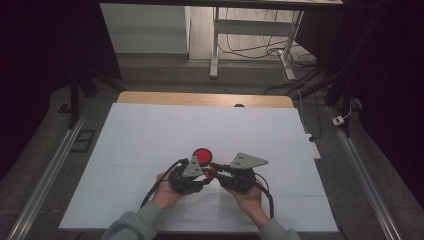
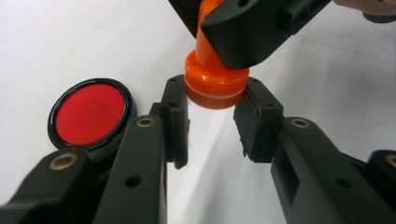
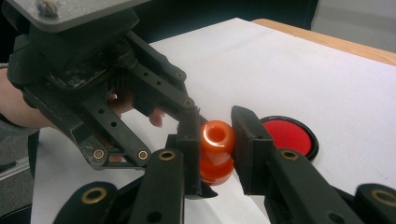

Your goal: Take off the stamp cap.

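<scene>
1. One orange stamp is in play, a knob-shaped piece with a narrow neck, a wide round base and a pale ring around that base. It hangs above the white sheet near the middle of the table's near half, between the two tools.
2. There are two grippers, one in each of the person's hands, meeting tip to tip over the near centre of the sheet.
3. The left gripper is closed on the stamp's wide base: in its own view the two black pads press against either side of the orange base.
4. The right gripper is clamped on the same stamp higher up: its own view shows the orange handle pinched between its two jaws, with the hollow top end facing the camera.
5. One round ink pad lies open on the sheet, a red disc in a black rim. In the high view it sits just beyond the grippers, slightly left of their meeting point, touching neither.
6. Two grey three-cornered plates top the tools in the high view, one on each.
7. One wooden table edge shows at the far side of the sheet.
</scene>
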{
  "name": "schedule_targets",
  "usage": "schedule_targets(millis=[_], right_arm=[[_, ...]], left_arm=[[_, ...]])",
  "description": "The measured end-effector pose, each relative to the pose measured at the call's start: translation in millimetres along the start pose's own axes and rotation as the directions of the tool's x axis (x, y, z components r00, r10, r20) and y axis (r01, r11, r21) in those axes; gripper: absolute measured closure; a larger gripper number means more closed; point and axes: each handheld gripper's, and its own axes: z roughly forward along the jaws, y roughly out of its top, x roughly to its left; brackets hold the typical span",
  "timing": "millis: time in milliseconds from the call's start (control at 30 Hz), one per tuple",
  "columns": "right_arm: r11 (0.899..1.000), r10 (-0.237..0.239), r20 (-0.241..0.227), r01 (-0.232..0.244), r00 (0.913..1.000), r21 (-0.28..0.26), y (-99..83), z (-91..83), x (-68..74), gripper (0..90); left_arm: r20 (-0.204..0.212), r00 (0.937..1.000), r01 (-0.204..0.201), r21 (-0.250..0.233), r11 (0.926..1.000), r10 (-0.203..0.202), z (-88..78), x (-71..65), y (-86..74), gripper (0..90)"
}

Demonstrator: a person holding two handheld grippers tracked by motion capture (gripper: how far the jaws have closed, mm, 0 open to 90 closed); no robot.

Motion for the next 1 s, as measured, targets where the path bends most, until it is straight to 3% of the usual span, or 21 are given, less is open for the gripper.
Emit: schedule_targets(millis=[167, 200, 233, 267, 300, 367, 467, 633, 800, 1000], right_arm=[[1.000, 0.001, 0.002, -0.001, 1.0000, -0.001, 0.0, -0.2, 0.2, 73.5], [1.000, 0.001, 0.003, -0.001, 1.0000, -0.005, 0.2, -0.6, 0.3, 73.5], [0.999, -0.003, 0.021, 0.003, 0.9998, -0.033, 0.7, -3.2, 0.6, 73.6], [0.997, 0.010, 0.040, -0.007, 0.9991, -0.073, 4.0, -9.1, -1.1, 73.6], [0.995, 0.021, 0.047, -0.016, 0.9987, -0.100, 8.9, -16.1, -4.4, 73.6], [0.994, -0.006, 0.067, 0.013, 0.9977, -0.110, 16.2, -27.5, -7.2, 73.5], [0.992, 0.006, 0.065, 0.003, 0.9979, -0.127, 16.8, -33.9, -9.9, 73.5], [0.993, 0.017, 0.046, -0.011, 0.9988, -0.117, 14.8, -31.9, -12.4, 73.4], [0.992, 0.025, 0.043, -0.020, 0.9987, -0.121, 13.9, -33.4, -15.8, 73.4], [0.993, 0.026, 0.041, -0.021, 0.9988, -0.118, 12.8, -34.6, -17.5, 73.3]], left_arm=[[0.001, 0.9999, 0.011, -0.010, 0.9999, -0.011, -0.2, 0.2, -0.3, 66.2], [-0.008, 1.0000, 0.006, 0.031, 0.9995, -0.005, 1.2, 0.4, 0.1, 66.2], [-0.033, 0.9991, -0.024, 0.092, 0.9954, 0.027, 6.2, -0.5, -2.9, 66.1], [-0.027, 0.9995, -0.011, 0.097, 0.9952, 0.014, 10.4, -0.1, -8.0, 66.1], [-0.001, 0.9997, 0.025, 0.062, 0.9977, -0.025, 11.2, 0.9, -11.0, 66.1], [-0.015, 0.9998, 0.011, 0.045, 0.9989, -0.010, 7.8, -0.3, -5.7, 66.1], [-0.025, 0.9996, 0.015, 0.023, 0.9996, -0.014, 1.6, 0.8, -3.6, 66.1], [-0.026, 0.9981, 0.055, -0.004, 0.9985, -0.055, -4.6, 8.5, -6.2, 66.0], [-0.001, 0.9915, 0.130, -0.042, 0.9906, -0.130, -13.9, 18.2, -12.2, 65.9], [-0.014, 0.9873, 0.157, -0.069, 0.9852, -0.159, -27.4, 23.6, -20.7, 65.8]])
